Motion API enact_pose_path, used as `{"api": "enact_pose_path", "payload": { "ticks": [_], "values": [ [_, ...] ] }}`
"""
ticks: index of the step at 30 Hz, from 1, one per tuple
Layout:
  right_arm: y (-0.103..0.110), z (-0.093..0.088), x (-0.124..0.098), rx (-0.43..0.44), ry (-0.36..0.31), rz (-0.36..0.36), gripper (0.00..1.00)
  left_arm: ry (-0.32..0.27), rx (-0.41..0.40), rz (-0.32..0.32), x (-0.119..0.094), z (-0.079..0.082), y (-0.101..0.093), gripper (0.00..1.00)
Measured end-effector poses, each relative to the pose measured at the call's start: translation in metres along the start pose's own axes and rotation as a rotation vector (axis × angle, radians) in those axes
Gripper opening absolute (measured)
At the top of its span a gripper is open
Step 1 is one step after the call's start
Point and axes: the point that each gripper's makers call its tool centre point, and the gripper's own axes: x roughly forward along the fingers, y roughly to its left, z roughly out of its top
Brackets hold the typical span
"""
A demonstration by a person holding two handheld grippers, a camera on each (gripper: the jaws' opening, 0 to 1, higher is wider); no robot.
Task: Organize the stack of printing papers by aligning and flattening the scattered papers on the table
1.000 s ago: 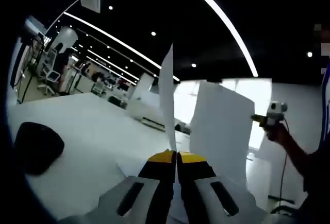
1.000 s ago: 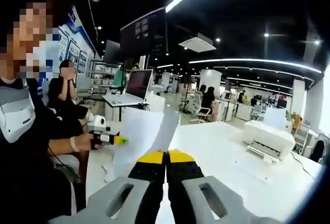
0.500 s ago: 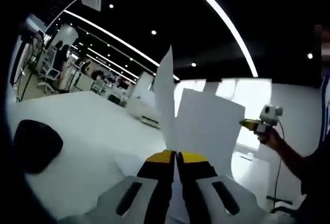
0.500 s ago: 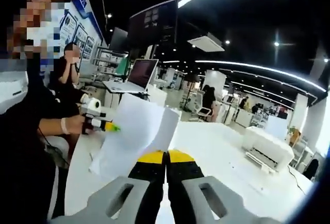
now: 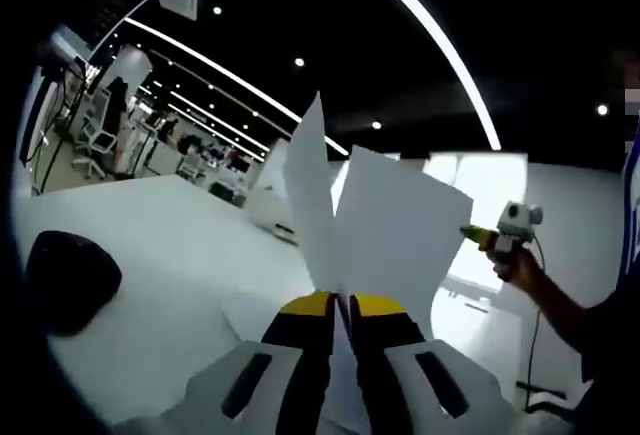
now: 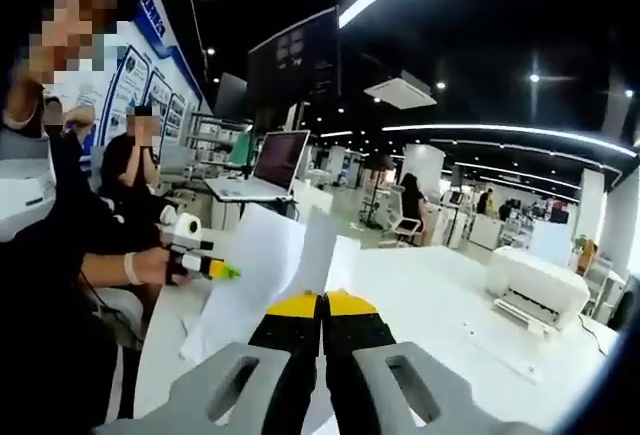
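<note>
Left gripper view looks over a wide white table [image 5: 170, 245] in a dim open office with bright strip lights [image 5: 440, 45] on a dark ceiling. A dark rounded object [image 5: 70, 280] sits on the table at the left, and a white printer [image 5: 268, 217] stands further back. The left gripper [image 5: 340, 307] has its yellow-tipped jaws pressed together on the lower edge of the papers [image 5: 385, 230], which stand upright above the table and fan apart into two leaves. At the right, a hand holds the right gripper [image 5: 480, 238] at the far edge of the sheets.

Right gripper view shows desks, a laptop [image 6: 275, 160] and seated people at the left, with the printer [image 6: 540, 290] on the table at the right. The right gripper [image 6: 322, 305] is likewise clamped on the papers [image 6: 260, 270], and the left gripper [image 6: 222, 272] pinches their opposite edge.

Compared with a second ago, the two grippers have drawn closer together, so the sheets overlap more and the gap between the leaves has narrowed. In the left gripper view the near leaf now leans further left. The papers remain lifted off the table.
</note>
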Motion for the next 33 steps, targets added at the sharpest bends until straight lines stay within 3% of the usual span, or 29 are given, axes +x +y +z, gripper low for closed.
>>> {"api": "enact_pose_path", "payload": {
  "ticks": [9,19,23,33],
  "values": [
    [0.024,0.014,0.011,-0.032,-0.017,0.062,0.00,-0.002,-0.012,-0.006,0.000,0.000,-0.001,0.15],
    [0.061,0.041,0.009,-0.054,-0.077,0.202,0.00,-0.002,-0.009,-0.009,0.000,0.000,-0.002,0.14],
    [0.065,0.042,0.014,-0.087,-0.058,0.255,0.00,-0.002,-0.006,-0.010,0.000,0.000,-0.002,0.14],
    [0.075,0.049,0.028,-0.070,-0.051,0.343,0.00,-0.006,-0.006,-0.010,0.000,0.001,-0.002,0.15]
  ]
}}
